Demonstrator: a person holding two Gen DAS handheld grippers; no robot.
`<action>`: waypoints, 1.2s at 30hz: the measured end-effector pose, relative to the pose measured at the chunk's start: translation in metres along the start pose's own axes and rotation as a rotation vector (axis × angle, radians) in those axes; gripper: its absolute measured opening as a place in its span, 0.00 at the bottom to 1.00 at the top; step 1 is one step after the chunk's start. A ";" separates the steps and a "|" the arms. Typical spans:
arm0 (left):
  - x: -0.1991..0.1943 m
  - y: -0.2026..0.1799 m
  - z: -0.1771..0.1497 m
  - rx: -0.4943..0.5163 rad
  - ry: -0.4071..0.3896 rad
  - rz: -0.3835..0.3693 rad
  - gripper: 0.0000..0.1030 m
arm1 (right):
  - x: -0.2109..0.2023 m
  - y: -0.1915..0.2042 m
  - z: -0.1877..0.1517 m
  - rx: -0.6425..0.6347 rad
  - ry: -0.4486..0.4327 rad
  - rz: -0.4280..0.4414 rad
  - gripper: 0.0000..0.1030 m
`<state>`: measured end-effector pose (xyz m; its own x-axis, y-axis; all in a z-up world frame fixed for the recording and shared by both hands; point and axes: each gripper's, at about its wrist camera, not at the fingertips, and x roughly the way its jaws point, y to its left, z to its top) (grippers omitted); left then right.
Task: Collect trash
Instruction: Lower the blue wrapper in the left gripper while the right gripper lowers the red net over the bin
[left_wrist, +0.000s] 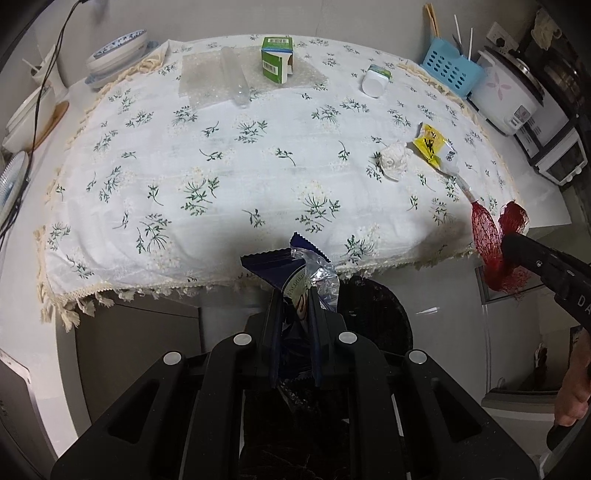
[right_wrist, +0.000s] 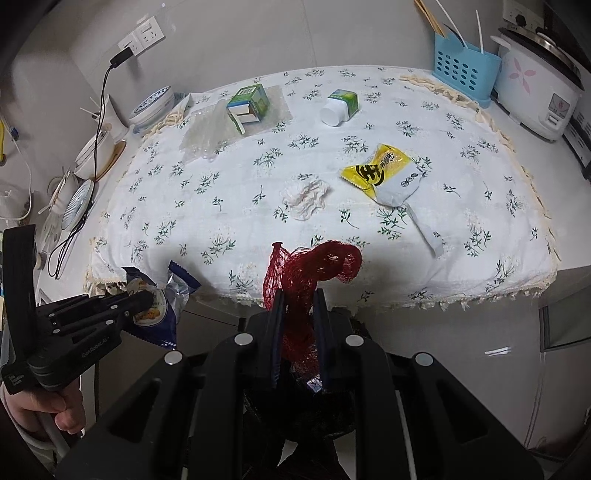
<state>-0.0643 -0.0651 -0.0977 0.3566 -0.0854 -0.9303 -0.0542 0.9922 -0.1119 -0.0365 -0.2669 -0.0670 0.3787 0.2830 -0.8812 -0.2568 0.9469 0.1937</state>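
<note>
The left hand-held gripper (left_wrist: 293, 295) pinches a crumpled dark-blue foil snack wrapper (left_wrist: 301, 266) just past the near fringe of the desk's white floral cloth (left_wrist: 221, 166). The right hand-held gripper (right_wrist: 299, 295) is clamped on a bunched red mesh net bag (right_wrist: 310, 269) at the same edge. On the cloth lie a yellow snack packet (right_wrist: 384, 173), a crumpled white tissue (right_wrist: 304, 195), a green carton (left_wrist: 277, 59) and a tipped white bottle (right_wrist: 338, 107).
</note>
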 end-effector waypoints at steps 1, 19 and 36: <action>0.002 -0.001 -0.004 0.001 0.002 0.004 0.12 | 0.001 -0.001 -0.003 -0.001 0.003 0.000 0.14; 0.058 -0.013 -0.063 0.013 0.066 0.011 0.12 | 0.037 -0.029 -0.061 0.027 0.065 -0.035 0.14; 0.106 -0.029 -0.079 0.083 0.097 0.019 0.12 | 0.102 -0.051 -0.099 0.057 0.186 -0.093 0.14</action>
<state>-0.0982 -0.1098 -0.2208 0.2640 -0.0707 -0.9619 0.0183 0.9975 -0.0683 -0.0731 -0.3014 -0.2090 0.2263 0.1656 -0.9599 -0.1760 0.9762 0.1269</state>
